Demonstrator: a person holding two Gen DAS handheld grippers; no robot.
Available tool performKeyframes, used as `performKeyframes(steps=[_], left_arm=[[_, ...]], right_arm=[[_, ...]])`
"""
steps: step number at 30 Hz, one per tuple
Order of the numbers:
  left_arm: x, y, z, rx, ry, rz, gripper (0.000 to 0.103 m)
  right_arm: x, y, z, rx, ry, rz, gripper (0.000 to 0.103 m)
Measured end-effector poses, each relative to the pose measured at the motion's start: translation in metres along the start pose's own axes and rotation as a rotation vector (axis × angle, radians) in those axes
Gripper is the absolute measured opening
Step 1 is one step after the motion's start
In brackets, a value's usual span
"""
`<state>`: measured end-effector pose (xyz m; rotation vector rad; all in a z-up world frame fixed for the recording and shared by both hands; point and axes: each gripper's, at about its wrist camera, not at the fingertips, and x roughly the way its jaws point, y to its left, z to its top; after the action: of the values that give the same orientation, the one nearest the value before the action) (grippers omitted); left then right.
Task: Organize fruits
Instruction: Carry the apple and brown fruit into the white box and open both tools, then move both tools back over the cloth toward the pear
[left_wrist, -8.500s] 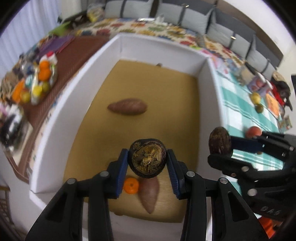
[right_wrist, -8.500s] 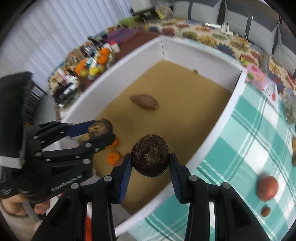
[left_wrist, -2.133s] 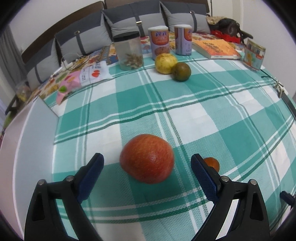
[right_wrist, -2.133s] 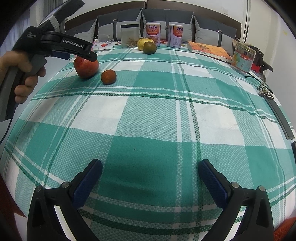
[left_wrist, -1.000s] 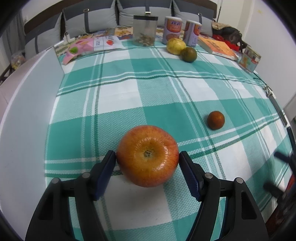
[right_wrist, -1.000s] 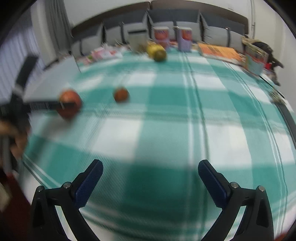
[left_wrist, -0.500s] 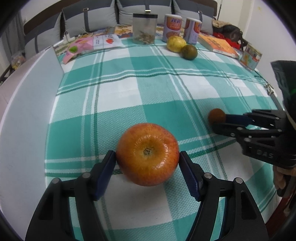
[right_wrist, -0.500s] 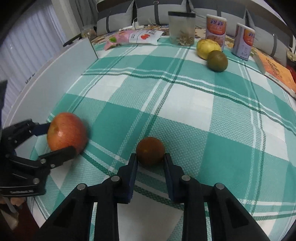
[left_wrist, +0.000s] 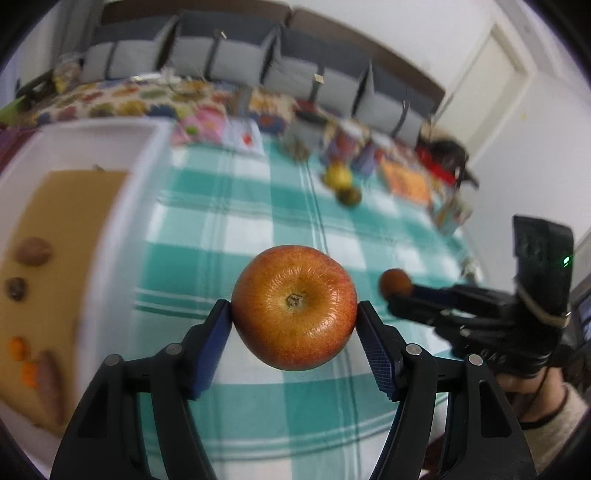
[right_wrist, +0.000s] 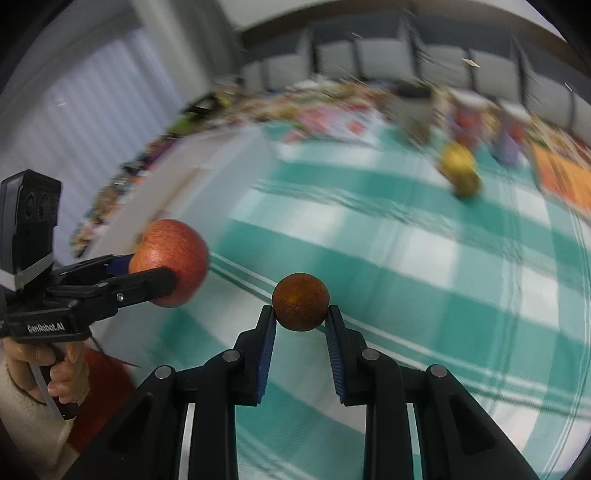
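My left gripper (left_wrist: 294, 317) is shut on a red-orange apple (left_wrist: 294, 306), held clear above the green checked tablecloth (left_wrist: 236, 229). My right gripper (right_wrist: 300, 314) is shut on a small brown-orange round fruit (right_wrist: 300, 307), also lifted off the cloth. In the right wrist view the apple (right_wrist: 170, 260) sits in the left gripper (right_wrist: 147, 280) at the left. The left wrist view shows the small fruit (left_wrist: 395, 282) at the right gripper's tips. A white box (left_wrist: 122, 206) with a tan floor lies at the left, holding several fruits and a sweet potato (left_wrist: 51, 387).
A yellow fruit (left_wrist: 338, 175) and a dark green fruit (left_wrist: 349, 195) lie far back on the cloth near cans (left_wrist: 343, 142) and a book (left_wrist: 404, 181). A person's hand (right_wrist: 48, 373) grips the left handle. Cushions line the back wall.
Both grippers have risen off the cloth with their fruits and swung left, so the white box has come into view. The right gripper, open a second ago, closed on the small fruit.
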<state>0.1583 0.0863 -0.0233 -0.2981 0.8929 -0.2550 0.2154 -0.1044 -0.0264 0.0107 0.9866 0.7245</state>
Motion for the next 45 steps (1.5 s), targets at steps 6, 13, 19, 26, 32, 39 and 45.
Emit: performKeyframes(steps=[6, 13, 19, 26, 32, 39, 45], left_arm=[[-0.095, 0.08, 0.023, -0.049, -0.089, 0.181, 0.07], [-0.074, 0.224, 0.0, -0.226, 0.064, 0.452, 0.07], [-0.036, 0.297, -0.022, -0.341, 0.181, 0.518, 0.07], [-0.036, 0.303, -0.017, -0.327, 0.152, 0.561, 0.075], [-0.097, 0.262, 0.015, -0.289, -0.076, 0.531, 0.085], [-0.129, 0.151, 0.031, -0.172, -0.251, 0.366, 0.089], [-0.065, 0.036, -0.009, -0.009, -0.159, 0.138, 0.09]], right_arm=[[0.019, 0.122, 0.054, -0.127, 0.026, 0.193, 0.028], [0.13, 0.218, 0.072, -0.205, 0.214, 0.202, 0.028], [0.221, 0.24, 0.061, -0.258, 0.35, 0.079, 0.028], [0.245, 0.238, 0.066, -0.237, 0.33, 0.057, 0.04], [0.159, 0.223, 0.102, -0.187, 0.067, 0.082, 0.072], [0.041, 0.162, 0.09, -0.184, -0.167, -0.035, 0.103], [0.006, 0.044, -0.013, -0.113, -0.125, -0.283, 0.103]])
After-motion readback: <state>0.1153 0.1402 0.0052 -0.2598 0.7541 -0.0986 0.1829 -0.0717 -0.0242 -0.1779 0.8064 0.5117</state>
